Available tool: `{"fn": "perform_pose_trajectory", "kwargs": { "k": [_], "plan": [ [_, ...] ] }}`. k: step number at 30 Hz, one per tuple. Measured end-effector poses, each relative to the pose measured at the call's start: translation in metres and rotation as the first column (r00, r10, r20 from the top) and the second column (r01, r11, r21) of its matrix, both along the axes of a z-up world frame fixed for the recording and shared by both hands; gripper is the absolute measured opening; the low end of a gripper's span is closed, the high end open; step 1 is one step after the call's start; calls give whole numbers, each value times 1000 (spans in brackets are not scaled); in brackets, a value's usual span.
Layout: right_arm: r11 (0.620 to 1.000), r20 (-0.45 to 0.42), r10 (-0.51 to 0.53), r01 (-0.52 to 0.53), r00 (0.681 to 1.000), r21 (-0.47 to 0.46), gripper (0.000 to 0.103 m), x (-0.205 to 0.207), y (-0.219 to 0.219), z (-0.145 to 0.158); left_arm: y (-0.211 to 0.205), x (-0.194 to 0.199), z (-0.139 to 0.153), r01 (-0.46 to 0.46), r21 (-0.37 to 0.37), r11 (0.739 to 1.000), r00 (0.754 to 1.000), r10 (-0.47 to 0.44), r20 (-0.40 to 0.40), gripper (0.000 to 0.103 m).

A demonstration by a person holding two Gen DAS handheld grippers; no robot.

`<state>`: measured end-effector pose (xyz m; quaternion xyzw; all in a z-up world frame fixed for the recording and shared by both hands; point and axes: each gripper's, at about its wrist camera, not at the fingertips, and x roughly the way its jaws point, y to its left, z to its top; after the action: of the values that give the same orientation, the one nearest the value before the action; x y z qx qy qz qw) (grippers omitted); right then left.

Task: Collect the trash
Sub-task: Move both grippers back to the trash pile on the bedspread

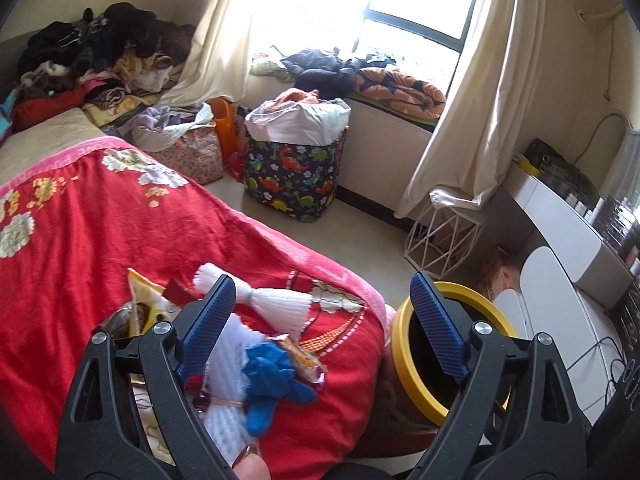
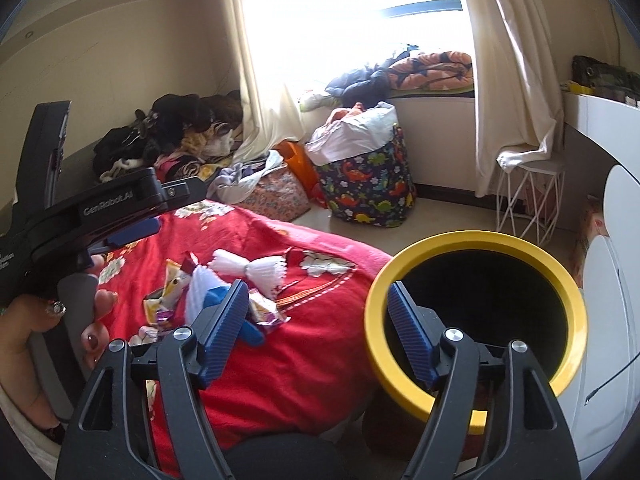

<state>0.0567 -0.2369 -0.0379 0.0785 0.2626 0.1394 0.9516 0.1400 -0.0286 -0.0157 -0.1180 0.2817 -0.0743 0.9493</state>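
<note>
Left gripper (image 1: pixel 324 320): jaws spread wide, nothing between the pads, held above the near end of the red flowered blanket (image 1: pixel 120 232). Right gripper (image 2: pixel 316 328): jaws spread, nothing pinched, its right finger overlapping the rim of the round yellow-rimmed bin with dark interior (image 2: pixel 476 240), which stands on the floor at lower right, just beside the bed edge. The trash lies in a loose cluster on the blanket at lower centre: white fringed foam-net sleeves (image 1: pixel 280 300), a crumpled blue glove (image 1: pixel 272 376), and yellow printed snack wrappers (image 2: pixel 172 280). In the right wrist view, a hand (image 2: pixel 24 336) grips the left gripper's handle at lower left.
</note>
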Motion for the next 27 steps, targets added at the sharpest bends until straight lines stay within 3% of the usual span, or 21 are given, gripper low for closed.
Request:
{"fn": "perform_pose_trajectory", "kwargs": {
  "k": [19,27],
  "plan": [
    [991,-2,130,-130,991,-37,75,-8,55,3,55,-7,-1,-104,-26,994,995,104,-5,80],
    [979,-40,192,-194,981,-56,75,-6,82,-4,88,-10,-6,-163,-33,986,986,162,-25,80]
  ]
}}
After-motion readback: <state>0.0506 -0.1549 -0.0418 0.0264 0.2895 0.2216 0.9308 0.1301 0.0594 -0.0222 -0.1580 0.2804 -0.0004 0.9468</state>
